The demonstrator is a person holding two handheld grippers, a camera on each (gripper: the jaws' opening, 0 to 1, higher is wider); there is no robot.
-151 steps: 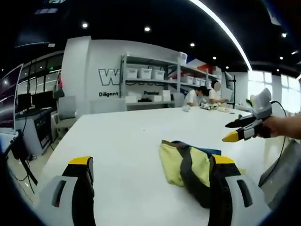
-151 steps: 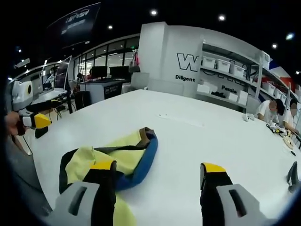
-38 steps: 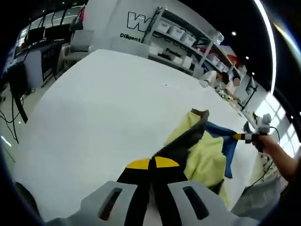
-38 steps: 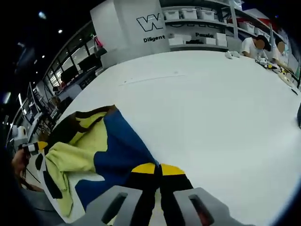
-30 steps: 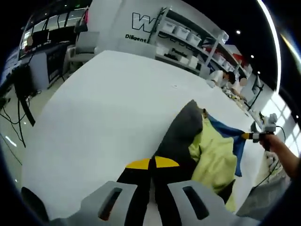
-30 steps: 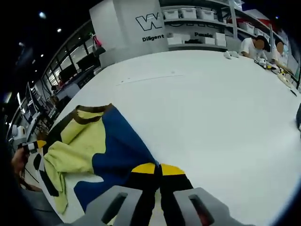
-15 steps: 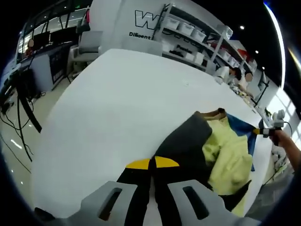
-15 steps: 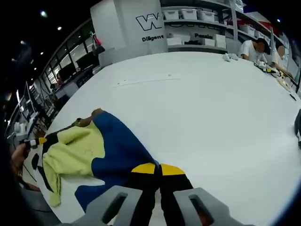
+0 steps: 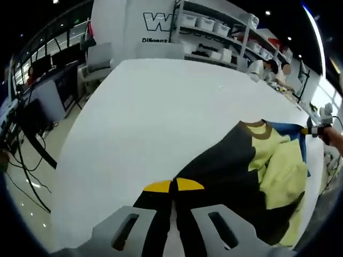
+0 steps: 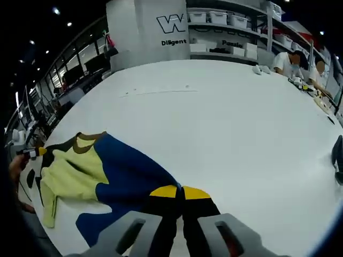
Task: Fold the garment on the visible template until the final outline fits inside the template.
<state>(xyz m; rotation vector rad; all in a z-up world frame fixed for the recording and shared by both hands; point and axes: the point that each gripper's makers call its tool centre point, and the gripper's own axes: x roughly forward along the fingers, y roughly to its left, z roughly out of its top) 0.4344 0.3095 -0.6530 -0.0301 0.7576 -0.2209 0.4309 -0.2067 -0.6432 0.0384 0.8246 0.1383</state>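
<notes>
A garment of yellow, dark grey and blue cloth with a brown collar lies stretched on the white table. In the left gripper view my left gripper (image 9: pixel 172 186) is shut on the garment's dark grey part (image 9: pixel 225 171). Its yellow part (image 9: pixel 281 171) lies to the right, and the other gripper (image 9: pixel 315 128) holds the blue edge at the far right. In the right gripper view my right gripper (image 10: pixel 180 190) is shut on the garment's blue part (image 10: pixel 128 171). The yellow part (image 10: pixel 69 176) and collar (image 10: pixel 86 143) lie to the left, where the other gripper (image 10: pixel 33 152) shows.
The white table (image 10: pixel 225 123) stretches wide beyond the garment, with a thin line marked across it (image 10: pixel 155 92). Shelves with boxes (image 9: pixel 214 32) and seated people (image 10: pixel 292 61) are at the far end. A dark object (image 10: pixel 337 158) lies at the table's right edge.
Both grippers have pulled apart, spreading the garment flatter and wider. The dark grey and blue parts now lie stretched, and the collar shows between them.
</notes>
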